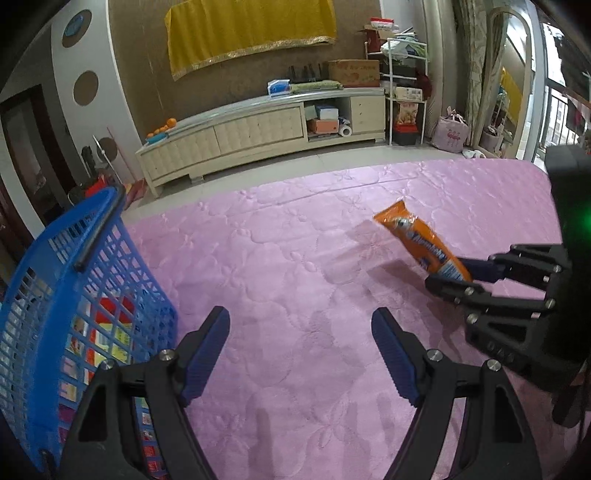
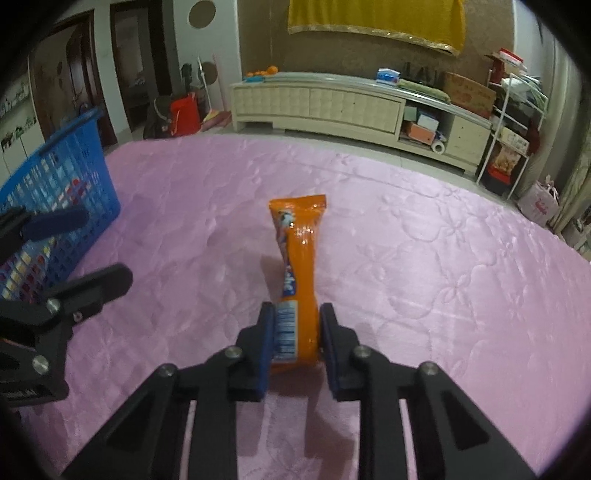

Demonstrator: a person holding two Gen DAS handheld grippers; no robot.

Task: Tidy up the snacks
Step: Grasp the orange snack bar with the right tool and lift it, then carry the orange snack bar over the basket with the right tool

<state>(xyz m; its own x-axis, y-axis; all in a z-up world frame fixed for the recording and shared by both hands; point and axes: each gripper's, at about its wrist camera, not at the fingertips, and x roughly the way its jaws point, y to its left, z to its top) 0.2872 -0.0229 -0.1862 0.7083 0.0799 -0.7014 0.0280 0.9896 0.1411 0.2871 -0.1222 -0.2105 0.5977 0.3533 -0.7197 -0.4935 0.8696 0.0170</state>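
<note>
Pink quilted fabric covers the bed (image 2: 424, 266), with a cream low cabinet (image 2: 332, 103) and a yellow cloth (image 2: 373, 18) on the wall seen beyond at twelve o'clock. A blue basket (image 1: 88, 295) of packets stands at the bed's nine o'clock edge. The right tongs (image 2: 295, 325) are clamped on the near end of an orange snack packet (image 2: 299, 258), which is tilted upward. The left tongs (image 1: 299, 332) are held wide apart, empty, above the quilt.
</note>
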